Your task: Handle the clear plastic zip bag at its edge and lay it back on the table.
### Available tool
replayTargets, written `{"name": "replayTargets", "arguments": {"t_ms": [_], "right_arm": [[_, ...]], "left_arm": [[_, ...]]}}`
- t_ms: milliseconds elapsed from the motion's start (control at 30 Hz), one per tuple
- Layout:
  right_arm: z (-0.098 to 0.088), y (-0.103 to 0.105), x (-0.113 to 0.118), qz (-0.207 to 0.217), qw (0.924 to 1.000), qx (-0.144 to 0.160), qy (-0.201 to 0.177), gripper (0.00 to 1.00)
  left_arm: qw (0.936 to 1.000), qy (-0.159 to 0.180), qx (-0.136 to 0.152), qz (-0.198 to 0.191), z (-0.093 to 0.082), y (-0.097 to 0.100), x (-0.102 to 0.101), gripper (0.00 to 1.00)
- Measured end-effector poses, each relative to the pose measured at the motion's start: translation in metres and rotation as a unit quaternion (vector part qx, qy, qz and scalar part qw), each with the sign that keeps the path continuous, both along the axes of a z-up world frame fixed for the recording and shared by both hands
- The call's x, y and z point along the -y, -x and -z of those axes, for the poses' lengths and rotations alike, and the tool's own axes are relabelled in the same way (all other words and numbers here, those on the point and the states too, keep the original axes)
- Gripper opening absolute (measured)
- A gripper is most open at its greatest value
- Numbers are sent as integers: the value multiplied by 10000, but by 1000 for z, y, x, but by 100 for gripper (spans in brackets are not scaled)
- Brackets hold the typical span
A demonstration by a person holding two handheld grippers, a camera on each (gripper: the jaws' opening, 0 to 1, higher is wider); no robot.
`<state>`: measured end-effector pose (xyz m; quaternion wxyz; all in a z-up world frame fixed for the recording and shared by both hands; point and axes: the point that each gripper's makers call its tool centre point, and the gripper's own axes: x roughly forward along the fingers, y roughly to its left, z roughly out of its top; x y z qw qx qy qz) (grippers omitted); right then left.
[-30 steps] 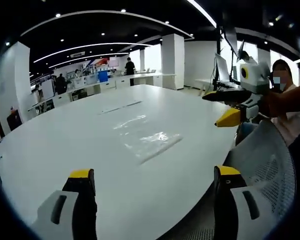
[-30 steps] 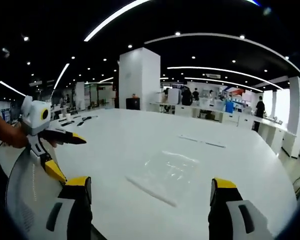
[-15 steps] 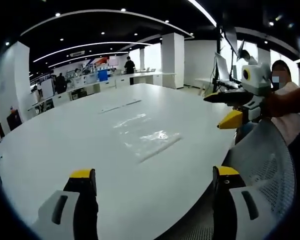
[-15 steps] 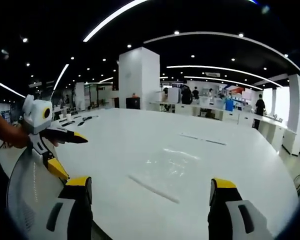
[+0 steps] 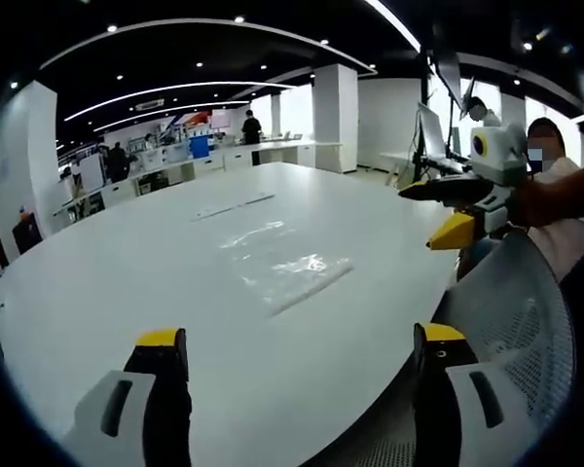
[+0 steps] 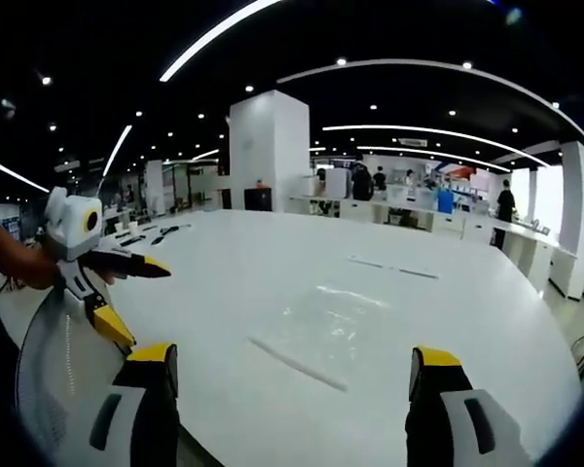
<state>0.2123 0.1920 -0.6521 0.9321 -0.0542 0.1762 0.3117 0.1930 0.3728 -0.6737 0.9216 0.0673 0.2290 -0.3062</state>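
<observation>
In the left gripper view my left gripper (image 5: 297, 350) is spread wide and empty near the table (image 5: 127, 272) edge, the bag (image 5: 284, 268) flat ahead, my right gripper (image 5: 457, 209) spread wide at right. In the right gripper view my right gripper (image 6: 290, 370) holds nothing, the bag (image 6: 321, 326) lies flat between its jaws farther off, and my left gripper (image 6: 127, 292) hangs at left.

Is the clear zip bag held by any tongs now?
No, the zip bag lies flat on the white table, apart from both open tongs.
</observation>
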Motion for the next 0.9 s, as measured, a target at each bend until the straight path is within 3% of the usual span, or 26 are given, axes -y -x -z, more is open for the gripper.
{"name": "replayTargets", "arguments": {"t_ms": [900], "right_arm": [[-3, -1, 1, 143, 9998, -21, -151, 100]], "left_arm": [[10000, 12, -32, 42, 2, 1, 1, 94]]}}
